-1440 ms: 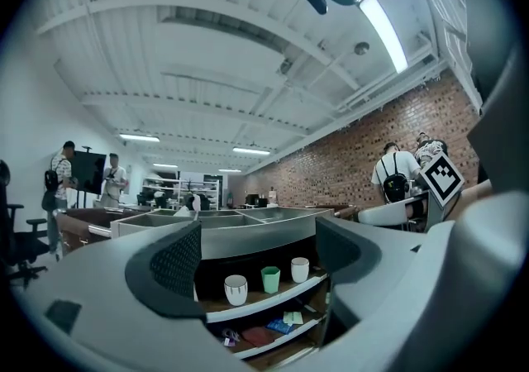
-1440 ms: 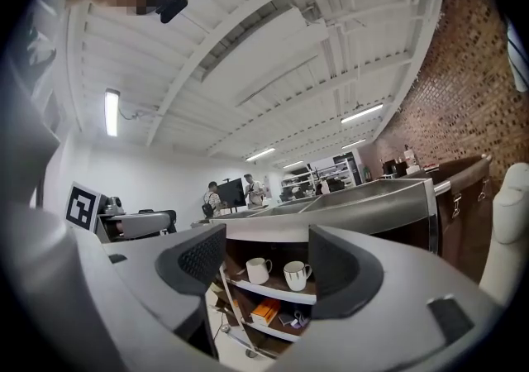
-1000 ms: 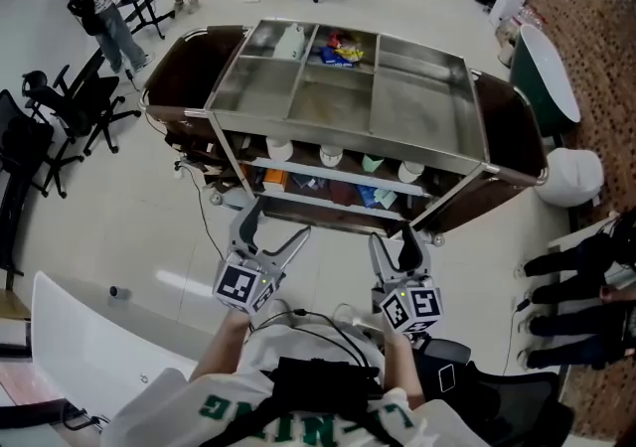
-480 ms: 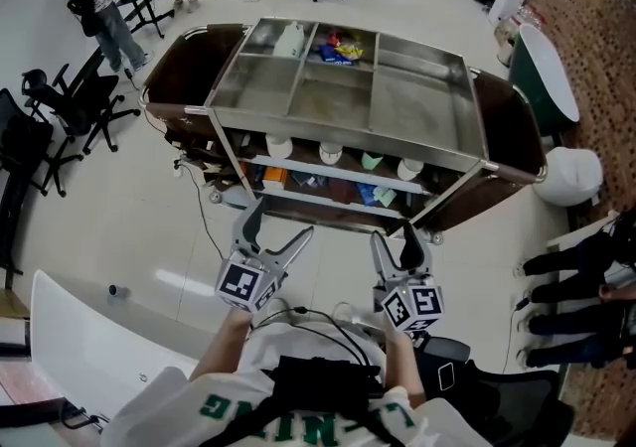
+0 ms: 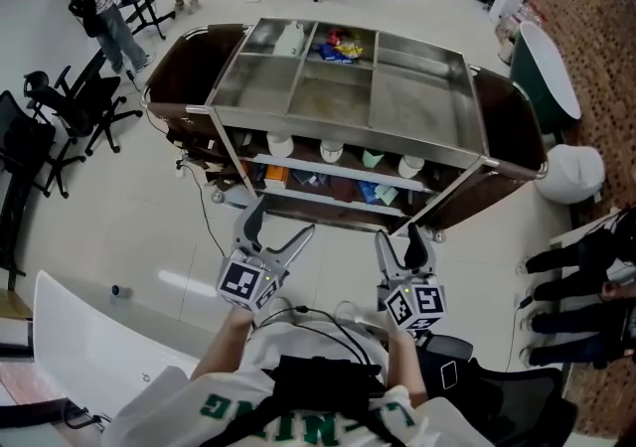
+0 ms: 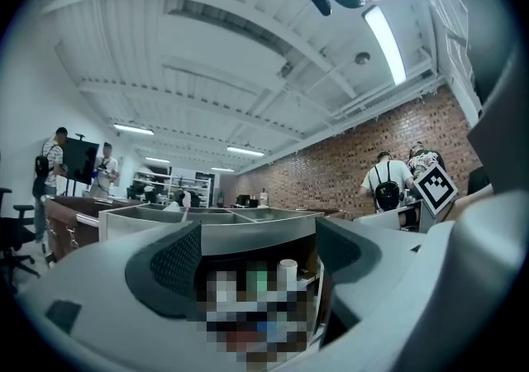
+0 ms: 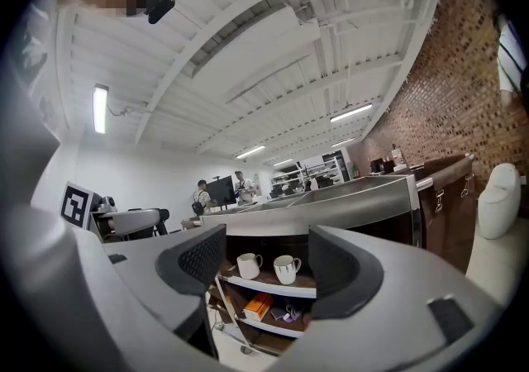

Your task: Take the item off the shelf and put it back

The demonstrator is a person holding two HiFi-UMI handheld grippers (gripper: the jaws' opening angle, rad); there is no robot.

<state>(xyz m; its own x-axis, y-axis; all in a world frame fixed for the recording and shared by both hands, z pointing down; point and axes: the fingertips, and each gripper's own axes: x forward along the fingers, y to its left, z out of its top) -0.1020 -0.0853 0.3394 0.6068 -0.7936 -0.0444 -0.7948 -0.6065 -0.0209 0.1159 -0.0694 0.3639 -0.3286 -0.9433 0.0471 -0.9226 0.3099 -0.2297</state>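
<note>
Four pale cups (image 5: 331, 152) stand upright in a row on the shelf (image 5: 328, 175) under the steel top (image 5: 338, 97). They are ahead of both grippers and well apart from them. Two are white with handles, seen beyond the right gripper's (image 5: 399, 236) jaws. The left gripper (image 5: 281, 221) is nearer the row's left end.

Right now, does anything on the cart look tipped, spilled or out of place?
Nothing stands out. The cups stand upright in a row on the cart's upper shelf, and the packets lie inside a top compartment. No spill shows.
</note>
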